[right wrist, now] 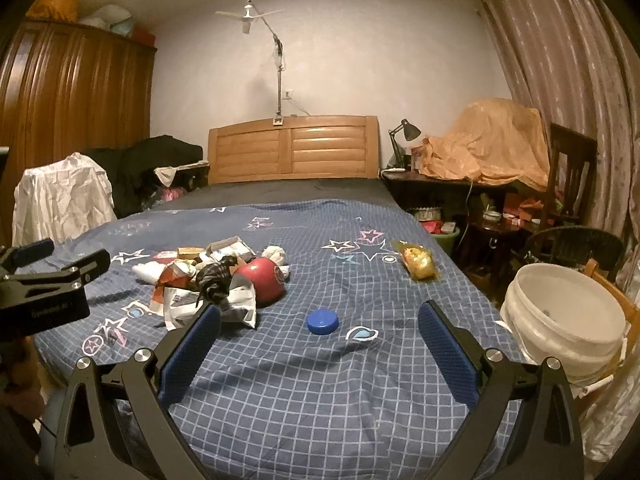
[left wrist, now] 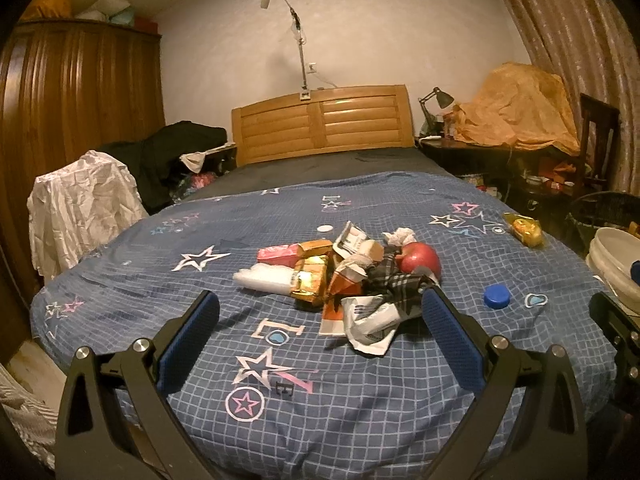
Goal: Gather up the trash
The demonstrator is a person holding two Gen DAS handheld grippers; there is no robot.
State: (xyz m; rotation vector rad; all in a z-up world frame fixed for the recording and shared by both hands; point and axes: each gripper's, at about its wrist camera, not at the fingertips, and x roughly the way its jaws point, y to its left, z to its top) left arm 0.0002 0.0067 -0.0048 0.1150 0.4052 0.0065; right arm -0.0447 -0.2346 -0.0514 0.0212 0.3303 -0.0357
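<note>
A heap of trash lies on the blue star-patterned bedspread point(left wrist: 304, 412): a gold wrapper point(left wrist: 310, 280), crumpled printed paper point(left wrist: 370, 322), a dark plaid scrap point(left wrist: 394, 286) and a pink packet point(left wrist: 278, 254), with a red apple point(left wrist: 420, 260) beside them. A blue bottle cap point(left wrist: 497, 296) point(right wrist: 322, 321) lies apart to the right. A yellow wrapper point(right wrist: 416, 264) rests near the bed's right edge. My left gripper point(left wrist: 320, 300) is open just short of the heap, nothing between its fingers. My right gripper point(right wrist: 319, 316) is open, hovering with the cap in line between its fingers.
A white bucket point(right wrist: 560, 322) stands beside the bed at the right. Beyond it are a dark wicker basket point(right wrist: 576, 246) and a cluttered desk with a lamp point(right wrist: 406, 132). A white cloth-draped chair point(left wrist: 80, 208) and a wooden wardrobe point(left wrist: 76, 100) are left. A headboard point(left wrist: 322, 122) closes the far end.
</note>
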